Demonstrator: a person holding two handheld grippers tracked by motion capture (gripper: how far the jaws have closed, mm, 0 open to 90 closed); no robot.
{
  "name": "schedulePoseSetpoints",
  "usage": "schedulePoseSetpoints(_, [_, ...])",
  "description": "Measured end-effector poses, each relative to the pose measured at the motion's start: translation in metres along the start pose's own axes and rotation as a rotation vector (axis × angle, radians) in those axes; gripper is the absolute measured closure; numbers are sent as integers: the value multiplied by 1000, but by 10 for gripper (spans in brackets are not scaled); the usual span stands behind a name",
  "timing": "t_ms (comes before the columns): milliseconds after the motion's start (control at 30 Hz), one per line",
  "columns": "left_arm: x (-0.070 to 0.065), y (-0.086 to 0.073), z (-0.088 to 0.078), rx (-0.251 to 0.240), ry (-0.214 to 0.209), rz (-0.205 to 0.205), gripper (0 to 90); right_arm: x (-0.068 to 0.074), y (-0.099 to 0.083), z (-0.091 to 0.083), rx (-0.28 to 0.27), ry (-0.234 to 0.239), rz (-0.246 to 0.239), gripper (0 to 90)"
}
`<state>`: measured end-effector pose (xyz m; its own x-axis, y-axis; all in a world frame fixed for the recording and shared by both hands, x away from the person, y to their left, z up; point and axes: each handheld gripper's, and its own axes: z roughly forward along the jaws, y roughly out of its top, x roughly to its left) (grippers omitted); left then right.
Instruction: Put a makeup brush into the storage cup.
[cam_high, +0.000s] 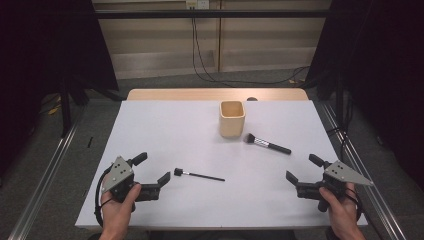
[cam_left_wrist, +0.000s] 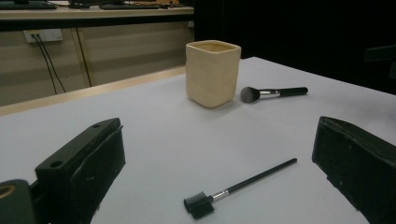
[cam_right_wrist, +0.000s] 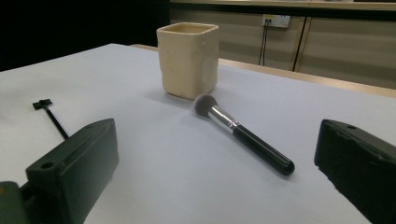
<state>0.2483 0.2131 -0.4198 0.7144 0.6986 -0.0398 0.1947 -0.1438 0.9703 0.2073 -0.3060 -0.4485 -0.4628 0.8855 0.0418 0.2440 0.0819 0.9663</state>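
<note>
- Your left gripper (cam_high: 152, 173) rests low at the near left of the desk (cam_high: 165, 130), jaws spread wide with nothing between them.
- The thin spoolie brush (cam_high: 198, 175) lies flat on the desk just beyond that gripper's tips; in the left gripper view the brush (cam_left_wrist: 236, 188) sits between the two jaws' lines but ahead of them, untouched, bristle head toward the camera.
- Your right gripper (cam_high: 301, 168) sits at the near right, jaws equally wide apart and holding nothing.
- The powder brush (cam_high: 266, 144) lies flat ahead of it, its bristle end just beside the cup (cam_high: 232, 119); in the right gripper view its handle (cam_right_wrist: 261, 149) points back toward the jaws.
- The cream cup (cam_left_wrist: 213, 72) stands upright mid-desk, well apart from both grippers.
</note>
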Motion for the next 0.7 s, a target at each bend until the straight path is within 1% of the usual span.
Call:
schedulePoseSetpoints(67, [0,1,2,0,-1,6,25,0,0,0,0,2,1,0])
schedulePoseSetpoints(100, [4,3,8,3,-8,8,25,0,0,1,1,3,5,0])
schedulePoseSetpoints(167, [7,5,11,-7,13,-1,25,0,0,1,4,4,3,0])
schedulePoseSetpoints(233, [10,7,14,-1,17,0,25,0,0,2,4,5,-2,0])
schedulePoseSetpoints(300, [13,10,18,2,11,1,24,0,0,3,4,4,1,0])
schedulePoseSetpoints(400, [15,12,23,-9,6,-7,24,0,0,3,4,5,-1,0])
schedulePoseSetpoints(467, [15,13,26,-8,-2,1,24,-2,0,4,5,0,-1,0])
schedulePoseSetpoints(500, [14,12,29,-6,-6,19,24,-2,0,4,7,1,0,0])
schedulePoseSetpoints(533, [12,12,30,0,-22,19,24,-2,0,4,10,1,6,0])
schedulePoseSetpoints(600, [9,14,33,-4,-10,38,23,-2,0,4,8,1,6,0])
schedulePoseSetpoints(633, [9,15,34,-4,-10,49,20,-2,0,4,8,1,6,0])
schedulePoseSetpoints(700, [10,16,38,-12,-9,42,19,-2,0,4,6,1,3,0])
